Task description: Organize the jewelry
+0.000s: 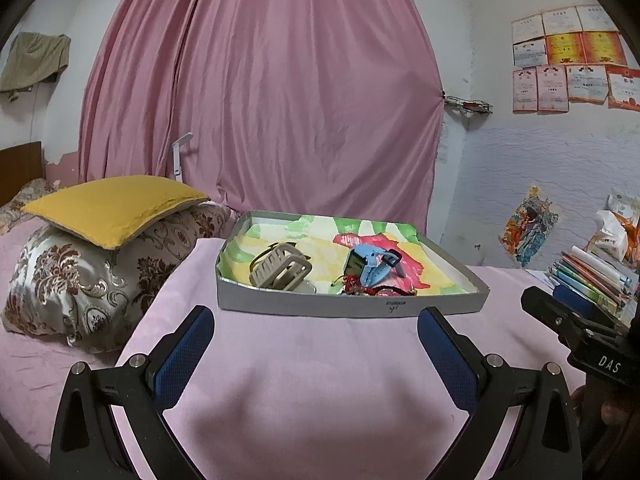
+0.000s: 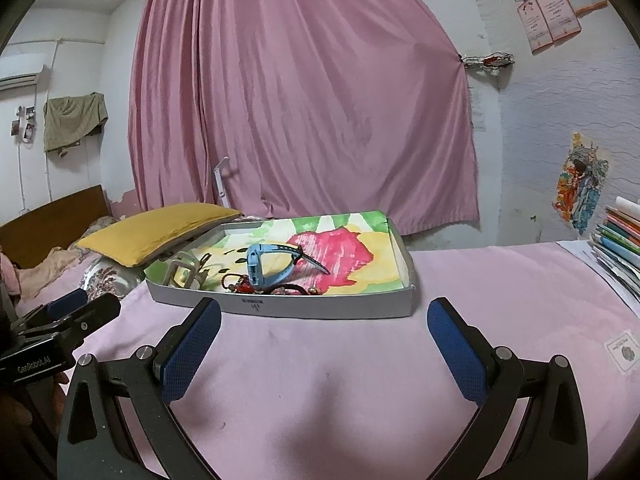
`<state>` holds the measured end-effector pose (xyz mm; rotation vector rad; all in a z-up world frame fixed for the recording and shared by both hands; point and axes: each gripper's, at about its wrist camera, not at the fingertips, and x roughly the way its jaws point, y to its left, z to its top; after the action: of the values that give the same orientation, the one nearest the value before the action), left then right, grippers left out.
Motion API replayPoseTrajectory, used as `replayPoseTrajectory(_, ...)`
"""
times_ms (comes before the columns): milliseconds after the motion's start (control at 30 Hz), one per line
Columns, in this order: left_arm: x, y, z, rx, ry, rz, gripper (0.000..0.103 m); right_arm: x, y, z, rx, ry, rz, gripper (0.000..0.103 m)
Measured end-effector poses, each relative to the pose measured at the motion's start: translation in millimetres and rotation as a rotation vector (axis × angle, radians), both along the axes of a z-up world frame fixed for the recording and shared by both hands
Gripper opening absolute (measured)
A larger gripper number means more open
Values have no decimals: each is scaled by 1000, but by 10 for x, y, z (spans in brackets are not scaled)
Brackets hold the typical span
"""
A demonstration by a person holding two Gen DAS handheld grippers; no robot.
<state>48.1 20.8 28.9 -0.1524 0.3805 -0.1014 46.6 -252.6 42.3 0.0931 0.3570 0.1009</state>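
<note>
A shallow grey box (image 1: 320,307) with a flowery lining stands on the pink bed. In it lie a beige hair claw clip (image 1: 282,270), a light blue watch (image 1: 370,266) and a red beaded bracelet (image 1: 360,286). My left gripper (image 1: 316,322) is open and empty, just short of the box's near wall. In the right wrist view the box (image 2: 320,307), clip (image 2: 182,274), watch (image 2: 268,266) and bracelet (image 2: 244,286) show again. My right gripper (image 2: 324,314) is open and empty, close before the box's near wall.
A yellow pillow (image 1: 116,206) on a patterned pillow (image 1: 80,284) lies left of the box. A stack of books (image 1: 592,276) sits at the right. The pink curtain (image 1: 260,100) hangs behind. The other gripper shows at each view's edge (image 1: 580,332) (image 2: 60,328).
</note>
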Motion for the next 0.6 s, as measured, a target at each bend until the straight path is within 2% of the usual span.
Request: replayPoseTrajectory(600,-79,48,-300,-36,27,58,102,-140,17,-245,-62,-36,-51,101)
